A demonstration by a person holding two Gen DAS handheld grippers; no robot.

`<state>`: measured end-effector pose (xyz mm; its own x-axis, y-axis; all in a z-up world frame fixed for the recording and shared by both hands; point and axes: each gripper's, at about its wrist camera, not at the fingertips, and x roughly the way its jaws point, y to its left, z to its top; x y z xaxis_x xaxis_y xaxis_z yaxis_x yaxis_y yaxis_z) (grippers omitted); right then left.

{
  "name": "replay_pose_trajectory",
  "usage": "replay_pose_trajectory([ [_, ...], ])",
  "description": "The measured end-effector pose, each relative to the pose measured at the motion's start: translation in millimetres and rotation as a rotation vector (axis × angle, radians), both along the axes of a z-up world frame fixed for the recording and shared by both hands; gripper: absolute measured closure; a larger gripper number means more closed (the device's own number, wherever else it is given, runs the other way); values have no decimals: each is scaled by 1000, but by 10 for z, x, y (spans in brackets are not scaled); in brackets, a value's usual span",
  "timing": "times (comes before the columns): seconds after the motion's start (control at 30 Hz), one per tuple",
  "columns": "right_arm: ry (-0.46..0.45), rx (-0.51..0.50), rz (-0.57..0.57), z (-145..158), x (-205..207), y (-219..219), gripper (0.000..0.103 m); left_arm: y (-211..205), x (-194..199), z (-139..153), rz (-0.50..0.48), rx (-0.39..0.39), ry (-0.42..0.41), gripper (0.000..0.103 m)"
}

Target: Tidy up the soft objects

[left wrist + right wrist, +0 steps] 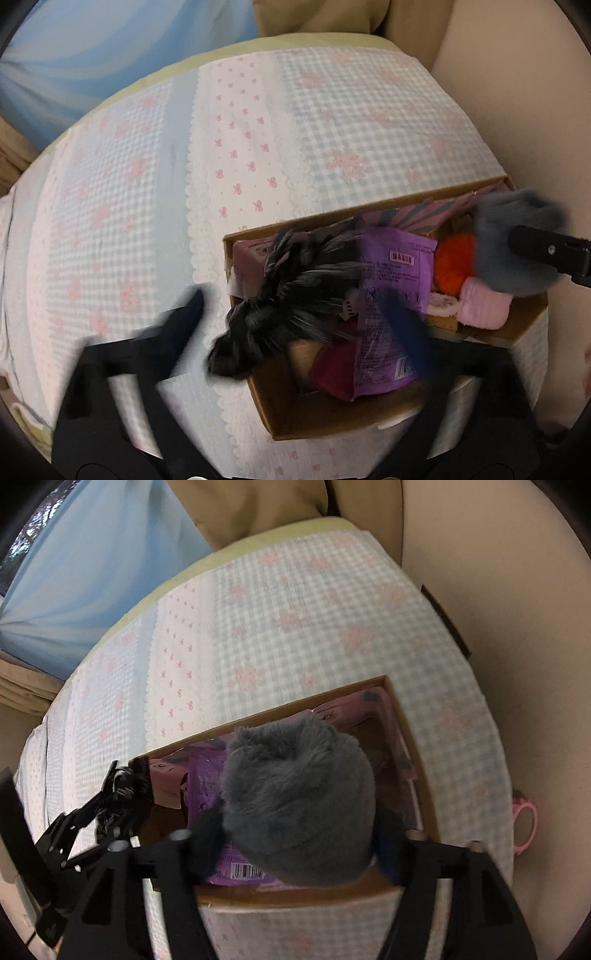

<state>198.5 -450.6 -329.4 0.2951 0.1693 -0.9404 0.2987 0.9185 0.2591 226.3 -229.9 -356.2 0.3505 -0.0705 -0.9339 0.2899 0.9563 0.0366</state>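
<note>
A cardboard box sits on a bed with a gingham and bow quilt. It holds a purple packet, an orange ball, a pink roll, a maroon cloth and a black feathery toy that hangs over the left wall. My left gripper is open around the black toy. My right gripper is shut on a grey furry plush and holds it over the box. The plush also shows in the left wrist view.
A beige wall runs along the right of the bed. A pink ring-shaped object lies at the bed's right edge. A blue curtain hangs at the back left. The left gripper shows in the right wrist view.
</note>
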Motion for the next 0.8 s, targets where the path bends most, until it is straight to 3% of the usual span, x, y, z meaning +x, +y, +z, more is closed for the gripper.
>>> replay_pose_trajectory([
  [0.03, 14, 9, 1, -51, 38, 3, 10, -2, -13, -1, -9, -1, 2, 0],
  [0.1, 26, 29, 9, -106, 83, 19, 2, 21, -46, 25, -13, -16, 5, 0],
  [0.53, 6, 8, 24, -50, -55, 156, 2, 247, -276, 167, 21, -32, -1, 0],
  [0.8, -42, -19, 54, 350, -222, 348, 2, 486, -484, 677, 48, -84, -58, 0],
])
